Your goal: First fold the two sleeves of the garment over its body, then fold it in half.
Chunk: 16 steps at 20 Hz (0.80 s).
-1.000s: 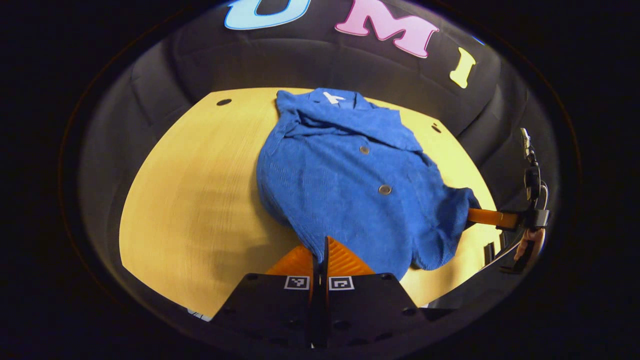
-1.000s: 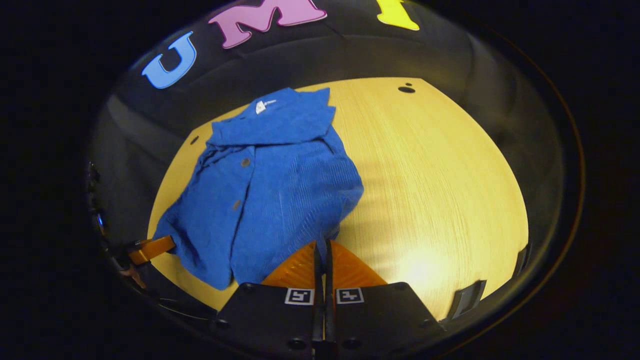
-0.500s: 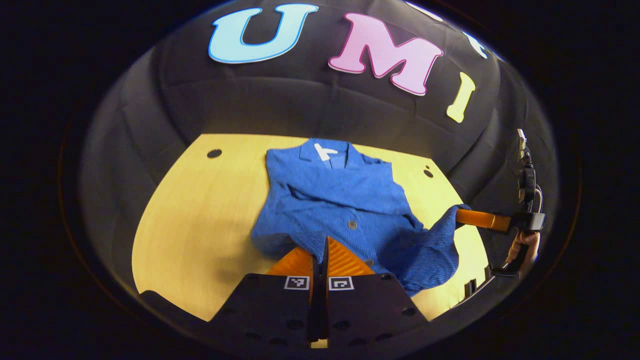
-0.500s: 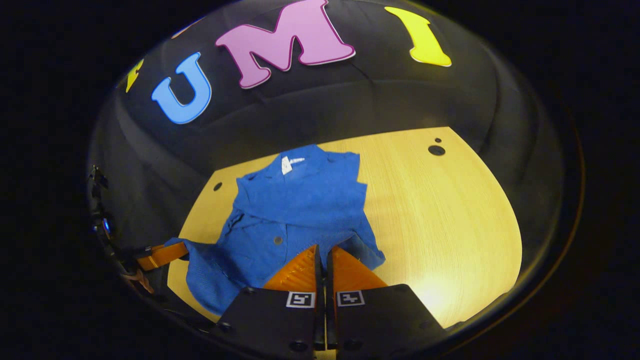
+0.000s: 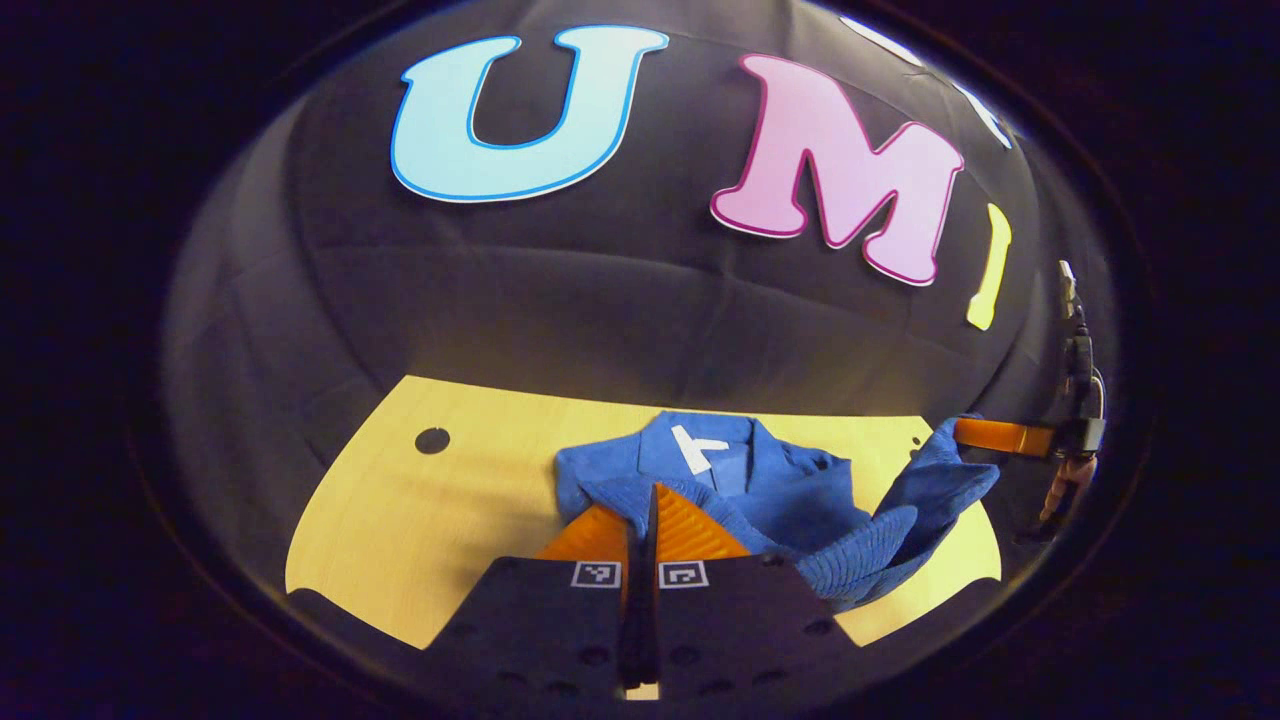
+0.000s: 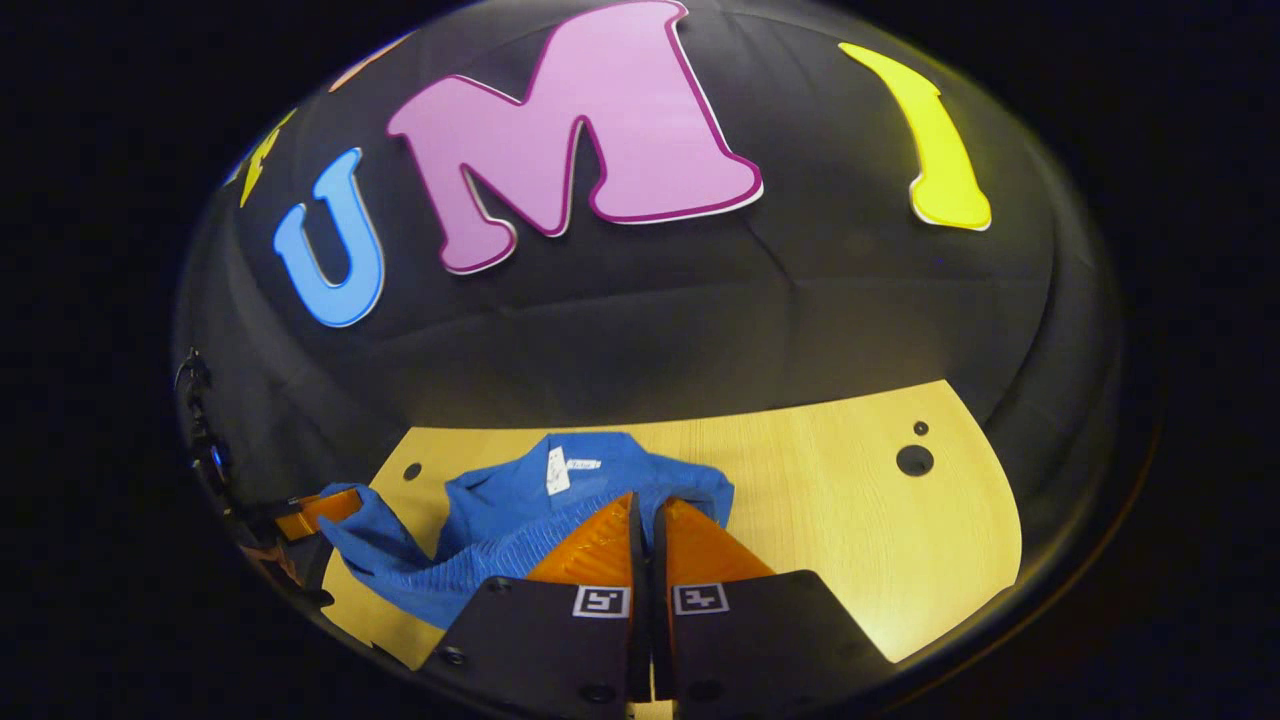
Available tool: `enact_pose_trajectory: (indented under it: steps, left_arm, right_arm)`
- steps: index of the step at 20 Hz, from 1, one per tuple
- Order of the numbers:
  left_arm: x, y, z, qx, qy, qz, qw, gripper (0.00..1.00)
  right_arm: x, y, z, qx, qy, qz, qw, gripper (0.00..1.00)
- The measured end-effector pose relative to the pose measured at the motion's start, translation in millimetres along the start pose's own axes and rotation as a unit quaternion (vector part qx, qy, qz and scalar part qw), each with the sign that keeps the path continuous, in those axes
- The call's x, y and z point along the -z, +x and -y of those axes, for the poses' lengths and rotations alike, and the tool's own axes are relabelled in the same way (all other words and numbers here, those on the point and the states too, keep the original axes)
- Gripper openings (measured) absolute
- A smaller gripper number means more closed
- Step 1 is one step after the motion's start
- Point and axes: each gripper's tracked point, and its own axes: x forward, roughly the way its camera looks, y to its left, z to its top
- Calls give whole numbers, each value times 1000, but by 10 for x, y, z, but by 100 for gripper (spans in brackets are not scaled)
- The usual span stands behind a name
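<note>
I have both hand-held grippers pinched narrow on the hem of the blue garment (image 5: 790, 500), left hand-held gripper (image 5: 652, 505) and right hand-held gripper (image 6: 645, 515), carrying it toward the collar over the worktop (image 5: 400, 520). If one corner slips or leads, I think the half-fold lands crooked. The left gripper view shows cloth sagging between the corners; the right gripper view shows bare worktop beside the garment.

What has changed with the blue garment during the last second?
Both grippers, left and right, lifted the blue garment's near hem and carried it toward the collar, folding it in half. The jaws stayed shut on the cloth; the collar end stayed on the table.
</note>
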Motion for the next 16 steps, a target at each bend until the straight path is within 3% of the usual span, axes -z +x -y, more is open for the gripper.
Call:
enact_pose_trajectory:
  steps: [3, 6, 7, 9, 10, 12, 16]
  left_arm:
    - [-233, 735, -196, -25, -5, 54, 998, 0]
    - [-71, 1447, -194, -7, -30, 62, 998, 0]
    - [6, 1604, -177, -2, -40, 62, 997, 15]
    - [190, 1835, -223, -21, -55, 54, 997, 84]
    - [238, 1774, -258, -37, -58, 43, 997, 82]
    - [337, 1629, -208, -39, -62, 12, 997, 82]
    - [169, 1335, -180, -34, -43, 36, 998, 84]
  right_arm:
    - [-141, 600, 196, 25, 1, 17, 1000, 1]
    - [-34, 1217, 459, 53, 15, 21, 998, 0]
    - [94, 1372, 535, 59, 29, 5, 998, 19]
    - [361, 1546, 618, 63, 40, -23, 997, 72]
    - [442, 1522, 672, 70, 28, -34, 997, 99]
    - [438, 1445, 785, 86, 1, -12, 996, 99]
    - [322, 1057, 720, 91, -19, 37, 995, 99]
